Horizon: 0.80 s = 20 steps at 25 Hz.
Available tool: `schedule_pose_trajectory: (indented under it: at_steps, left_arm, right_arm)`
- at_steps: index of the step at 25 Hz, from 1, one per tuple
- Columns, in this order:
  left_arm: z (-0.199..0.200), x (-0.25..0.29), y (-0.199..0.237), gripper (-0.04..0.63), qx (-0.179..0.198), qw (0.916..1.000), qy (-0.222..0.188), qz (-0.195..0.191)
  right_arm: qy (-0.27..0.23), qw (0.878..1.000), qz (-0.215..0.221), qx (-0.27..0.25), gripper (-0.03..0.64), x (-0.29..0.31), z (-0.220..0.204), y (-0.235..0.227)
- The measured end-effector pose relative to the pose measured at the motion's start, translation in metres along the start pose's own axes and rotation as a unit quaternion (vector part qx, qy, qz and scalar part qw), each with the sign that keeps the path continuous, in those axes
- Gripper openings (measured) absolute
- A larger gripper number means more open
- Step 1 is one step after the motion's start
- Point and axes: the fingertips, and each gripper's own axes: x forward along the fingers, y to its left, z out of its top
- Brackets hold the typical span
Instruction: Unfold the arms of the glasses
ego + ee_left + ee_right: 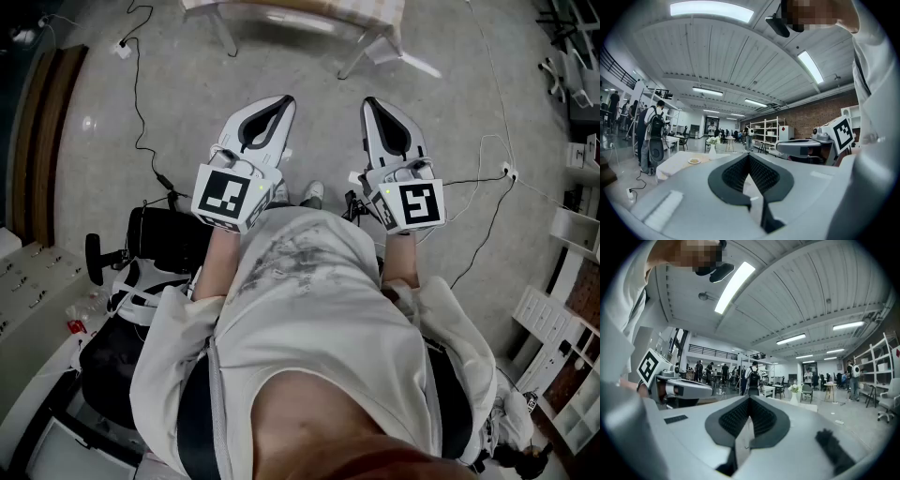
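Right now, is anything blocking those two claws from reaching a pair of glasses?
No glasses show in any view, so I cannot tell. The left gripper and right gripper are shut and empty, facing a table across the floor.

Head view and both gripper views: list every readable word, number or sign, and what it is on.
No readable words or numbers anywhere.
Left marker cube, right marker cube: black-and-white code squares, no letters.
Shirt print: faded, unreadable.
Cabinet: red diamond mark, too small for text.
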Motion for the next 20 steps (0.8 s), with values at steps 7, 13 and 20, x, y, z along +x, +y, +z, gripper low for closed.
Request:
schedule_pose_trajectory:
  at_steps: [7,13,20]
  left_arm:
    - [-0.003,-0.001,0.004,0.009,0.002,0.9999,0.002,0.011]
    - [0.005,0.008,0.002,0.009,0.001,0.9997,-0.002,0.023]
    - [0.014,0.022,-0.018,0.009,0.005,0.9995,-0.008,0.029]
  right_arm:
    - [-0.003,1.0,0.009,-0.002,0.015,-0.003,0.0,0.005]
    - [-0.016,1.0,0.008,-0.003,0.017,-0.011,0.003,-0.005]
    - [-0.021,1.0,0.018,-0.01,0.017,-0.022,0.005,-0.021]
